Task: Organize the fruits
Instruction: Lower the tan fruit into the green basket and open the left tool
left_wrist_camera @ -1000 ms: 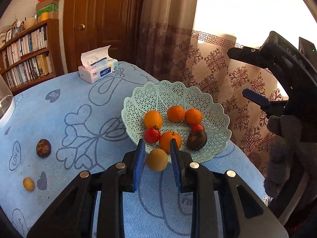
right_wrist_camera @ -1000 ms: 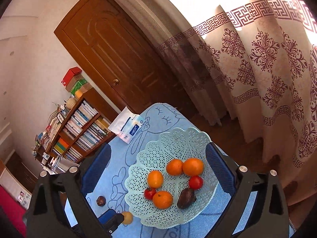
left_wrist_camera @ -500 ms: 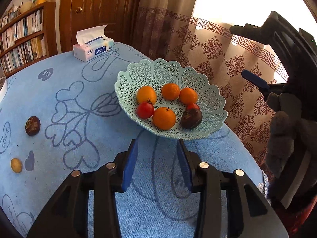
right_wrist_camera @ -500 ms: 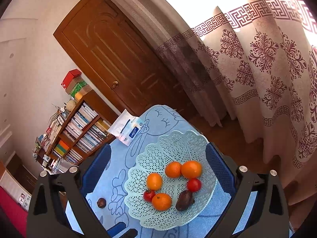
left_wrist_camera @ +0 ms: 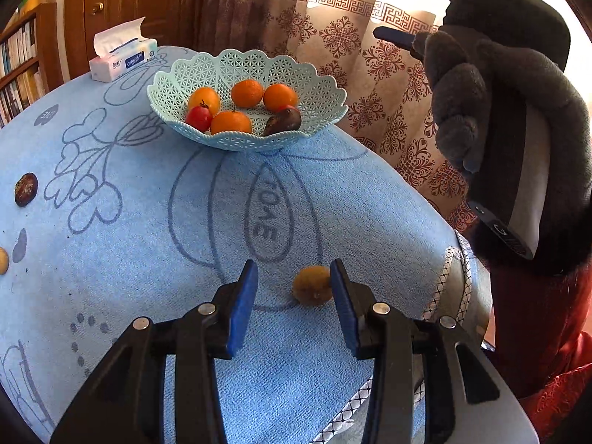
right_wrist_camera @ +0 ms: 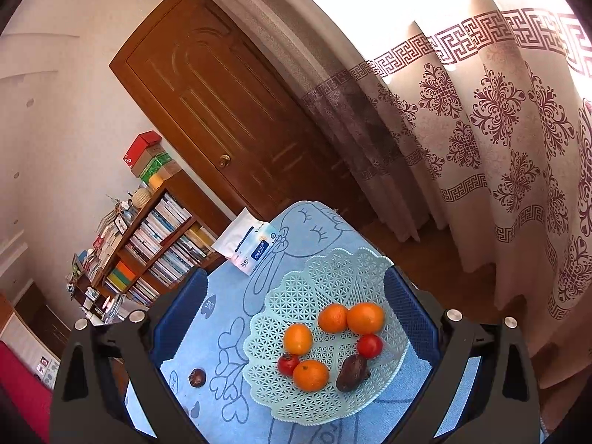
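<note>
The little yellow fruit (left_wrist_camera: 312,290) sits on the blue cloth (left_wrist_camera: 148,259) between the left gripper (left_wrist_camera: 294,296) fingers, hugging the right pad but not pinched (jaws partly apart, gripping nothing). Up at 12 o'clock from it is the mint lattice basket (left_wrist_camera: 325,88) holding oranges, red tomatoes and a dark fruit (left_wrist_camera: 283,121), with a tissue box (left_wrist_camera: 124,60) at 11 o'clock. The right gripper (right_wrist_camera: 296,310) hangs wide open above the basket, nothing in it, in a gloved hand (left_wrist_camera: 492,111).
</note>
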`<move>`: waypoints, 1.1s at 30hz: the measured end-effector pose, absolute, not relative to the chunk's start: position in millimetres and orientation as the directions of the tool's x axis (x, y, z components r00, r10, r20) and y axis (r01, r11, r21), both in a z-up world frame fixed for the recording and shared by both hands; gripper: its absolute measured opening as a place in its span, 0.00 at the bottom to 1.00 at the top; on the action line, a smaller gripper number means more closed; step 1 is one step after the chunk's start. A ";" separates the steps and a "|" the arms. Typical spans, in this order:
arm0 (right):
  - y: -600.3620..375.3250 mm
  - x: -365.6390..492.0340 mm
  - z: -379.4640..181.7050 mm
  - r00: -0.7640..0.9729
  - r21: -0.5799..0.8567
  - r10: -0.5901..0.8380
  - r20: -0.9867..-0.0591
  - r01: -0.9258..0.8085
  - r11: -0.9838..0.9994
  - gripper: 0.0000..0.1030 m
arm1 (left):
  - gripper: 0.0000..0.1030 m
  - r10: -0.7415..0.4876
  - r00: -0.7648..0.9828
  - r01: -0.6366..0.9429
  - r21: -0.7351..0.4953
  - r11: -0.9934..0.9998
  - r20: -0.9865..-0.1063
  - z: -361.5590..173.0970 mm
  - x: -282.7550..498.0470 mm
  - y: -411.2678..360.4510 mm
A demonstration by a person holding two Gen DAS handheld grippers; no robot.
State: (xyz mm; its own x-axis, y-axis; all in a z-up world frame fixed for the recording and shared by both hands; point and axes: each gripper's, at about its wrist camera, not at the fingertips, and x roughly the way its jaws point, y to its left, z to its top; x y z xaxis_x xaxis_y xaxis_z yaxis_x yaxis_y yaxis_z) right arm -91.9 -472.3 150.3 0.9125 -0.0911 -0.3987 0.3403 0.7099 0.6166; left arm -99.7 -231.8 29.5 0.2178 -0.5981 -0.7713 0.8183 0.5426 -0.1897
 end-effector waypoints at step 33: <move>-481.2 -94.7 147.8 0.910 0.633 -0.106 -0.401 0.359 0.686 0.95 | 0.28 -0.656 0.373 0.793 -0.142 0.592 -0.656 82.4 -47.0 -280.4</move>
